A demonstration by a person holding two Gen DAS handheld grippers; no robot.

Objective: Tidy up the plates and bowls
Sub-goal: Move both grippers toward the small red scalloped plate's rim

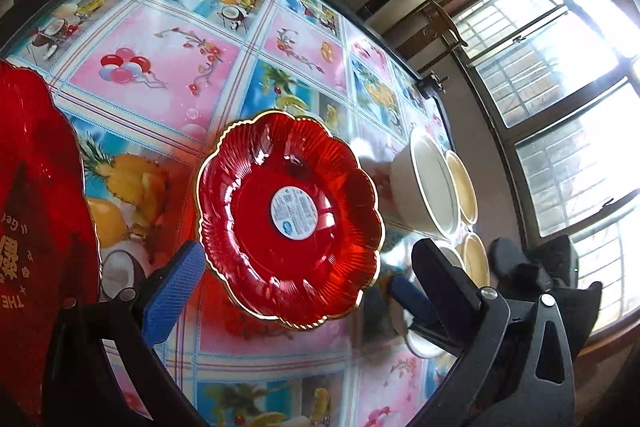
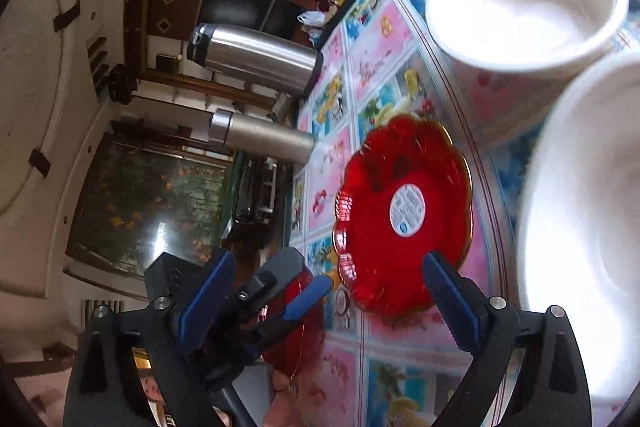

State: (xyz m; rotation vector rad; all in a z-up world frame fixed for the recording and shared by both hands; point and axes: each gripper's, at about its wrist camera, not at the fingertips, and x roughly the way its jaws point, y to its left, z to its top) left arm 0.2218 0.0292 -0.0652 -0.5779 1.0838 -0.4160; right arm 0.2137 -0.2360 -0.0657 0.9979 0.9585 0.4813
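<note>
Two red scalloped plates show in the left wrist view: one red plate (image 1: 290,217) with a gold rim and a round white sticker lies flat on the table (image 1: 168,67) near the middle, and a second red plate (image 1: 36,219) with gold lettering fills the left edge, cut off by the frame. We count four white bowls at the table's right side: a large bowl (image 1: 424,183), a cream-lined bowl (image 1: 464,187) just behind it, another cream-lined bowl (image 1: 476,259) nearer us, and a fourth bowl (image 1: 420,343) mostly hidden behind a finger. Two steel flasks stand at the far edge; we mark the taller flask (image 2: 256,59) and the slimmer flask (image 2: 264,139) in the right wrist view. The left gripper (image 1: 290,289) hovers above the table, its blue-padded jaws spread wide on either side of the stickered plate and holding nothing. The right gripper (image 2: 328,291) is likewise spread wide and empty, pointing toward the same plate. Two near bowls in that view are blurred and overexposed, so we cannot tell their detail.
</note>
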